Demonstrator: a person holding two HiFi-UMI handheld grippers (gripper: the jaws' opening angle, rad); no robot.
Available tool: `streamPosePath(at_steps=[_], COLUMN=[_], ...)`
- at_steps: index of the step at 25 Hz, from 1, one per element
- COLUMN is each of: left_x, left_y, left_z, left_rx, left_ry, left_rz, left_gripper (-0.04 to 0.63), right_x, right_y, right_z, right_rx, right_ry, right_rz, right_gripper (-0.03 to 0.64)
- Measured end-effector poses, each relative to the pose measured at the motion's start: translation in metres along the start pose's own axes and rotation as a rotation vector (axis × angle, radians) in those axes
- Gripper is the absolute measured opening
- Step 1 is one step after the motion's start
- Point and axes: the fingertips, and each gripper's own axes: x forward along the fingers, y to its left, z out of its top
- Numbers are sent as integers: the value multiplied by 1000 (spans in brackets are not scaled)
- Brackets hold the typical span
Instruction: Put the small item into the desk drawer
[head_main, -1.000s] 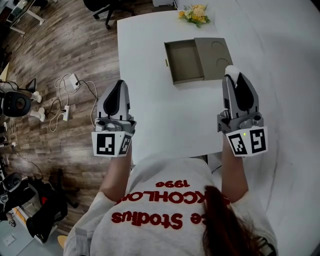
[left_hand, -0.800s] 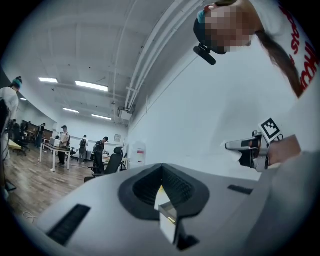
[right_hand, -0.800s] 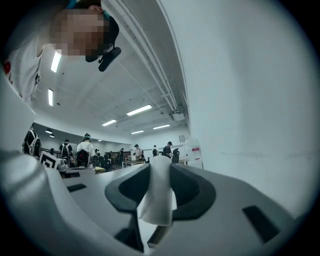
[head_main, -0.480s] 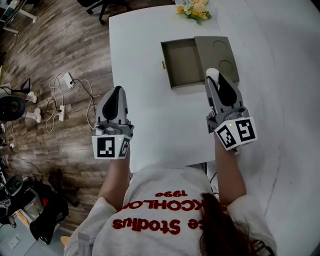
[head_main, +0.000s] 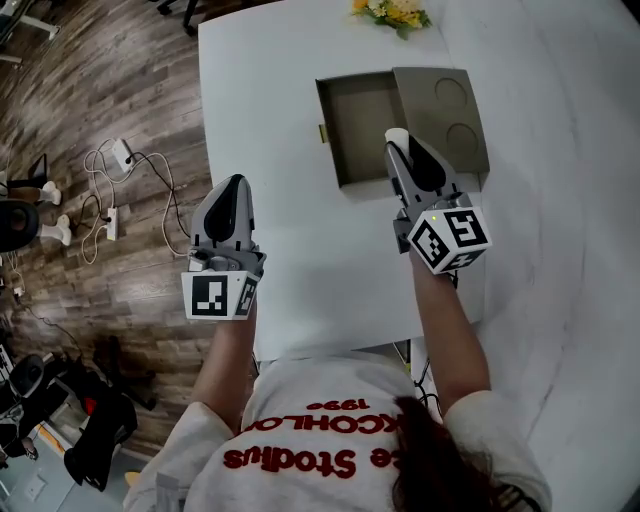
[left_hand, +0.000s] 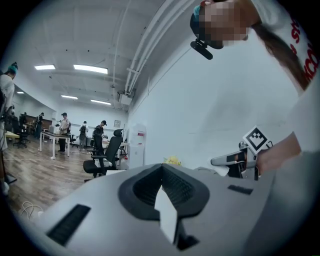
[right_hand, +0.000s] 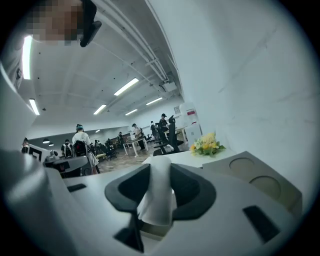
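My left gripper (head_main: 233, 186), jaws together, empty, over the white table (head_main: 270, 90); open drawer (head_main: 348, 100) ahead, to its right; my right gripper (head_main: 398, 146), jaws clamped on the small white item (head_main: 396, 134), tips over that drawer's near right corner; flowers (head_main: 392, 12) beyond.

This is looking like an open office: people (left_hand: 63, 129) are standing by desks (left_hand: 50, 135), chairs (left_hand: 107, 156) are sitting under strip lights (left_hand: 90, 68)
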Motion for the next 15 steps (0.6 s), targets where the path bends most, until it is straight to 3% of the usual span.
streamPosePath(at_steps=[6, 11, 15], left_x=[3, 8, 11], left_y=[1, 0, -1], left_z=[-23, -35, -40], left_rx=[-16, -26, -36], left_ry=[47, 64, 72], left_rz=[-18, -29, -41], left_gripper=[7, 8, 8], right_x=[30, 49, 56], right_y=[-12, -4, 0], right_z=[-39, -72, -100], right_rx=[-77, -364, -430], right_ry=[93, 254, 389], right_rz=[-42, -56, -48], right_gripper=[130, 137, 149])
